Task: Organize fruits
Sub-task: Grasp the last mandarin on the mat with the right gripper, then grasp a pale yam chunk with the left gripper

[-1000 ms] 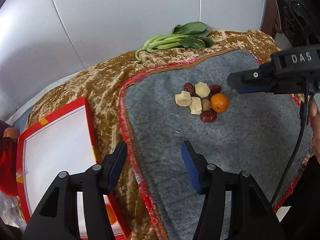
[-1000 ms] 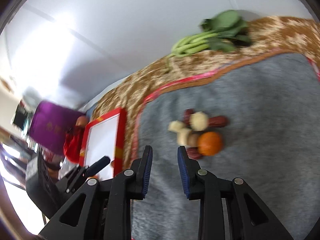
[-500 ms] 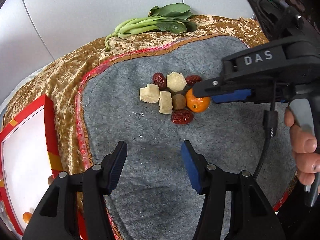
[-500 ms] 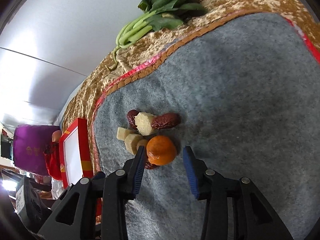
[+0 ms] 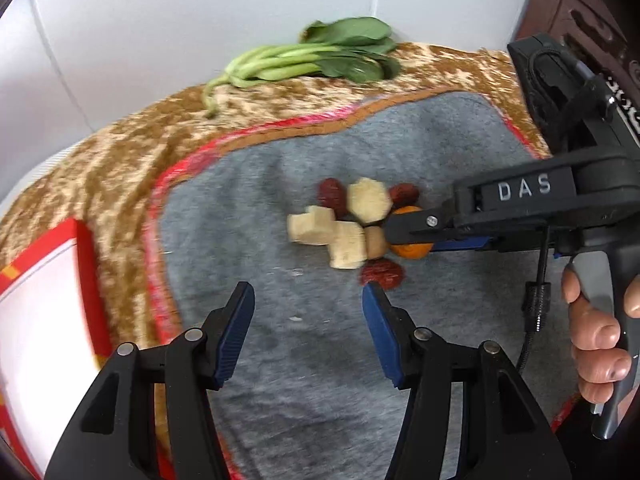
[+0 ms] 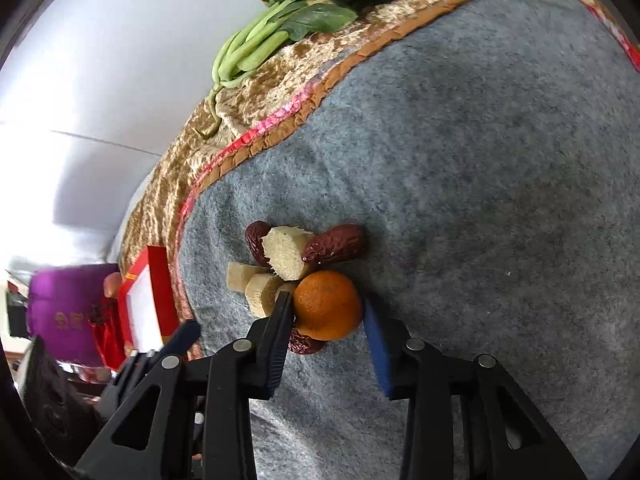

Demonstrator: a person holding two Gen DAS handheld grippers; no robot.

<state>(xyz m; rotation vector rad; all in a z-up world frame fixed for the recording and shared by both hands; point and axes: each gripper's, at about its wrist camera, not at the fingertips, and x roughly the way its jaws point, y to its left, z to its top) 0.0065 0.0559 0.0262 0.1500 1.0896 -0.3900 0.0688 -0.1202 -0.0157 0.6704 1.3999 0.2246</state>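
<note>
A small pile of fruit lies on the grey felt mat [image 6: 480, 160]: an orange [image 6: 328, 305], red dates [image 6: 336, 245] and pale yam-like chunks [image 6: 284, 252]. My right gripper [image 6: 326, 312] is open with its fingers on either side of the orange, close to it but not clamped. In the left wrist view the orange [image 5: 412, 249] is mostly hidden behind the right gripper's finger [image 5: 416, 226]. My left gripper [image 5: 306, 312] is open and empty, just in front of the pile [image 5: 352, 220].
Green leafy stalks [image 5: 312, 60] lie on the gold cloth [image 5: 120, 160] at the back. A red-rimmed white tray [image 5: 36, 312] sits left of the mat. A purple bag [image 6: 60, 308] stands beyond the tray.
My right gripper has moved forward and down so its open fingers now flank the orange. My left gripper has moved a little closer to the pile.
</note>
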